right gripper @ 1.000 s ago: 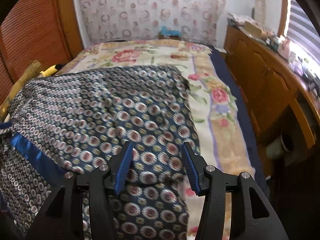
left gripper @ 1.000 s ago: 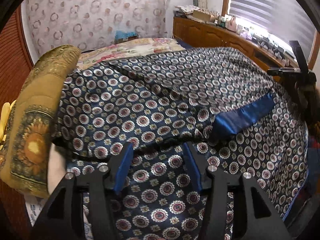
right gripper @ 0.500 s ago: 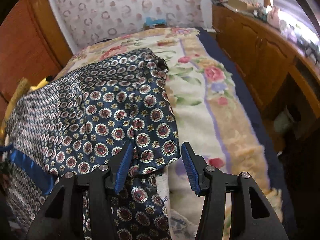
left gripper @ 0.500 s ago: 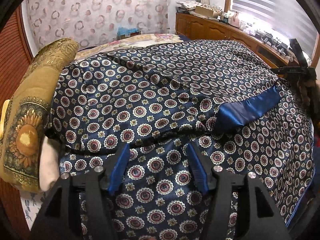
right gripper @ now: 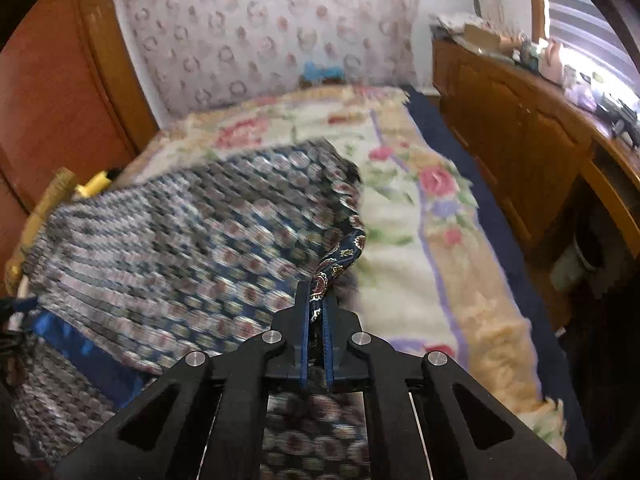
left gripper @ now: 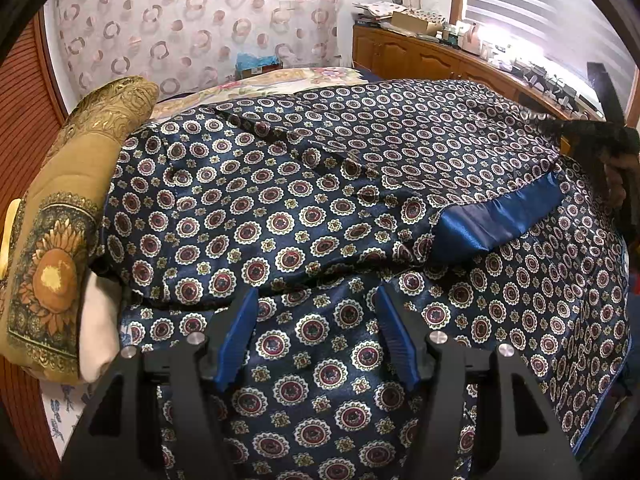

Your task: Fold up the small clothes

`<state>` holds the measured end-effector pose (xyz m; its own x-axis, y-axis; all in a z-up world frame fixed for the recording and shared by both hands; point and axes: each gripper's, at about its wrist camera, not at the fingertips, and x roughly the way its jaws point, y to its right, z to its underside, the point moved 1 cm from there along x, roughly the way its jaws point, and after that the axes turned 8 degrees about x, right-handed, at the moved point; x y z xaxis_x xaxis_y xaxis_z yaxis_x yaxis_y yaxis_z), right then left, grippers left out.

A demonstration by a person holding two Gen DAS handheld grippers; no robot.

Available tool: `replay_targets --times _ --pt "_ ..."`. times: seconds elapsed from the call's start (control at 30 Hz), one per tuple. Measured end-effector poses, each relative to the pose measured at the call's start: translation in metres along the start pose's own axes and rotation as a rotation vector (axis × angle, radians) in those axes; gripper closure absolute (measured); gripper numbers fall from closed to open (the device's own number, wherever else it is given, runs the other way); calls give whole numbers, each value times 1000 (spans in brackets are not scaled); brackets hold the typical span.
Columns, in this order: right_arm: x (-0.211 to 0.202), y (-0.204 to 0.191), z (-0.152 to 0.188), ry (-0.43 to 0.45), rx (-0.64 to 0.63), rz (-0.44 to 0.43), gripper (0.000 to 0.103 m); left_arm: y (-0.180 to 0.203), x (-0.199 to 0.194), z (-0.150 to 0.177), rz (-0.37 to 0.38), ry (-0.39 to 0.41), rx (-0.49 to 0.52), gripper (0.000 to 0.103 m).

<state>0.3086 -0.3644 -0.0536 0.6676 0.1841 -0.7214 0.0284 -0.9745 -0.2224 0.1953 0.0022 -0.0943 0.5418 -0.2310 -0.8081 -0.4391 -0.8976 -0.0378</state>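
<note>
A navy satin garment (left gripper: 320, 200) printed with round medallions lies spread on the bed, a plain blue satin trim (left gripper: 496, 216) showing at a folded edge. My left gripper (left gripper: 315, 292) hovers over its near part with the jaws apart; cloth lies below them and the pads press on nothing. My right gripper (right gripper: 316, 294) is shut on the garment's right edge (right gripper: 340, 256), a strip of cloth pinched between the blue pads. The rest of the garment (right gripper: 180, 240) is motion-blurred there. In the left wrist view the right gripper (left gripper: 600, 132) shows at the far right edge, holding the cloth.
An ochre sunflower cushion (left gripper: 52, 240) lies along the garment's left side. A floral blanket (right gripper: 400, 208) covers the bed to the right. A wooden cabinet (right gripper: 520, 140) with clutter on top runs under the window. A reddish wooden wardrobe (right gripper: 48, 80) stands at the left.
My right gripper's jaws closed onto the garment's right edge, and its view is now blurred. My left gripper's jaws spread a little wider. The left hand stayed put.
</note>
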Motion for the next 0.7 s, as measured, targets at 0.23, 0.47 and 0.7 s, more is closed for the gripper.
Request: replay_targets --times 0.23,0.47,0.7 --pt "13 -18 6 7 8 25 100 1 0 0 -1 -1 2 41" --pt "29 -16 18 -9 -10 90 100 -13 -29 9 -46 54 -53 42" --pt "32 -8 17 -13 27 86 100 -59 -64 22 -133 127 -179 43"
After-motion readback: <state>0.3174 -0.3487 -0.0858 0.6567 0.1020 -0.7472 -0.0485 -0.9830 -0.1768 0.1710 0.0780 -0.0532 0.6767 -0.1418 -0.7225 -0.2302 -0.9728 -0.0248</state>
